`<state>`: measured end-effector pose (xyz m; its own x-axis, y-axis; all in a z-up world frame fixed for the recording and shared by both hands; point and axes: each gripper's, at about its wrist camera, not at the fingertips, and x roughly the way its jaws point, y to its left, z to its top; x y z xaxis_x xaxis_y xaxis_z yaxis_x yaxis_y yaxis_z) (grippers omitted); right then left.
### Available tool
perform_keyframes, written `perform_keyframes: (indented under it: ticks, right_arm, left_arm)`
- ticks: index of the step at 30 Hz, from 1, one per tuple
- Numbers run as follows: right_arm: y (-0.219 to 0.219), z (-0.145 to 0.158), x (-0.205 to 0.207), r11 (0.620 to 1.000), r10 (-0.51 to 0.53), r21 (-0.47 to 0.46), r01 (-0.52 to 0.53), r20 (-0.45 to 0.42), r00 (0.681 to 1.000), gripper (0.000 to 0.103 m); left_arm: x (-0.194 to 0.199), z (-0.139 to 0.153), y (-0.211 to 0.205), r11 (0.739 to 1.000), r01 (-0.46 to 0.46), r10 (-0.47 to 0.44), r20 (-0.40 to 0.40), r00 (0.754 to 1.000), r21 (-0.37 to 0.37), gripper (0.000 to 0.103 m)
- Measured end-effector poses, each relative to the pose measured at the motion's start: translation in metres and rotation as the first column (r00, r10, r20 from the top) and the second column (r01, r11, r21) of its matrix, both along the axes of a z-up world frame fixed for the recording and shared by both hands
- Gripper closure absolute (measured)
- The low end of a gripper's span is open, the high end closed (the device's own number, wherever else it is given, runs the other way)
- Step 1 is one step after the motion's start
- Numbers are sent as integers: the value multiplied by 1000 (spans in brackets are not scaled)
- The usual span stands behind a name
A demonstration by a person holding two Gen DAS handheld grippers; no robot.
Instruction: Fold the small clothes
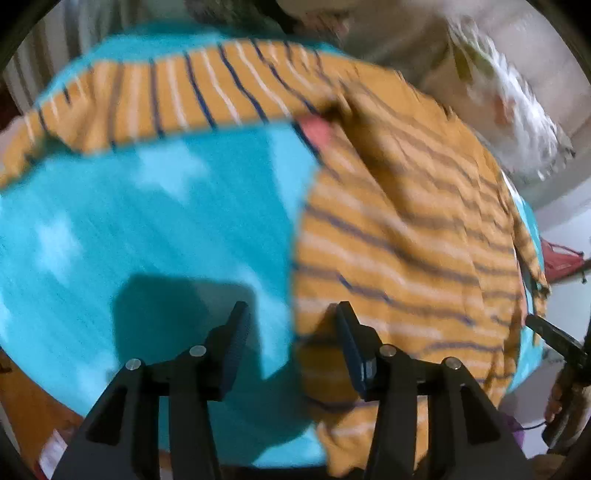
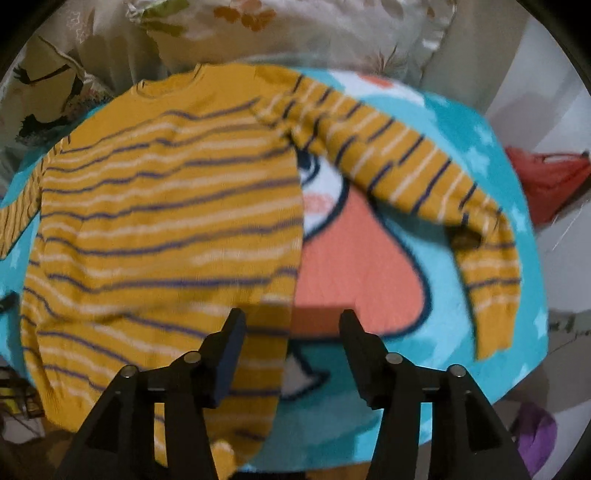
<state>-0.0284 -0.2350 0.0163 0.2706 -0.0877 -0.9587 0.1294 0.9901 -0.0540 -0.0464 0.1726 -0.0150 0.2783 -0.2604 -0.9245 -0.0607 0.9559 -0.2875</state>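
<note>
A mustard-yellow sweater with navy and white stripes [image 2: 166,229] lies flat on a turquoise blanket [image 2: 461,288], its neck at the far side. Its right sleeve [image 2: 413,162] stretches out and bends down at the cuff. In the left wrist view the sweater body [image 1: 406,240] is on the right and its left sleeve [image 1: 166,103] runs across the top. My left gripper [image 1: 291,310] is open and empty above the sweater's left edge. My right gripper [image 2: 291,317] is open and empty above the sweater's right edge. Both views are motion-blurred.
The blanket [image 1: 147,221] has a cartoon print with an orange patch [image 2: 351,266]. Floral pillows [image 2: 295,29] lie behind it. A red item [image 2: 546,177] sits to the right, a purple one [image 2: 535,432] lower right. The right gripper's tip [image 1: 554,336] shows in the left wrist view.
</note>
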Motion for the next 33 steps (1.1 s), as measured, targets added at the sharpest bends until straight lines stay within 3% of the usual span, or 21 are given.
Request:
perform_keyframes:
  ticks: [3,6,7,8,9,12,17,21,23,25,27,29,32,33]
  right_arm:
    - [5,-13,-10,999,26,31,-25,-24,999,44]
    - [12,-25,-17,998,52,45,-50,-54,997,44]
    - [13,-29,-19,997,61,52,-58,-59,996,44]
    - [14,-33,-22,994,74,83,-69,-64,995,46]
    - [14,-36,-25,988,90,132,-81,-67,994,64]
    - [14,-35,-32,974,145,182,-133,-59,988,96]
    - [-6,-29,-57,961,211,203,-187,-102,972,98]
    - [-21,-33,-73,955,246,205,-215,-138,959,97]
    - [-27,-28,-76,950,263,206,-236,-116,958,94]
    - [-32,-20,-78,948,276,192,-254,-100,956,90]
    - [-39,-11,-78,951,296,119,-286,-79,952,87]
    - [-46,3,-73,953,300,55,-298,-47,953,83]
    - [-54,19,-53,956,288,52,-288,12,958,82]
    - [-52,22,-46,957,284,57,-285,26,958,82]
  left_arm:
    - [-11,0,-21,1000,25,-25,21,999,16,33]
    - [-18,-5,-45,998,62,-62,1,998,18,33]
    - [-20,-6,-51,997,74,-74,-2,997,36,38]
    - [-19,-3,-55,996,85,-85,-5,996,41,69]
    - [-18,-3,-58,995,91,-90,-17,996,45,87]
    - [-21,5,-59,997,61,-59,-35,998,46,95]
    - [-44,20,-53,995,-24,31,-73,997,101,95]
    - [-53,15,-45,995,-90,94,-89,992,52,94]
    - [-54,17,-42,993,-117,119,-67,991,35,92]
    - [-56,21,-39,989,-134,137,-39,990,65,89]
    - [-60,26,-31,985,-157,158,-13,987,75,81]
    - [-58,31,-21,975,-205,204,10,979,89,77]
    - [-45,40,3,952,-276,271,60,961,133,76]
    - [-39,43,11,945,-297,288,79,954,140,71]
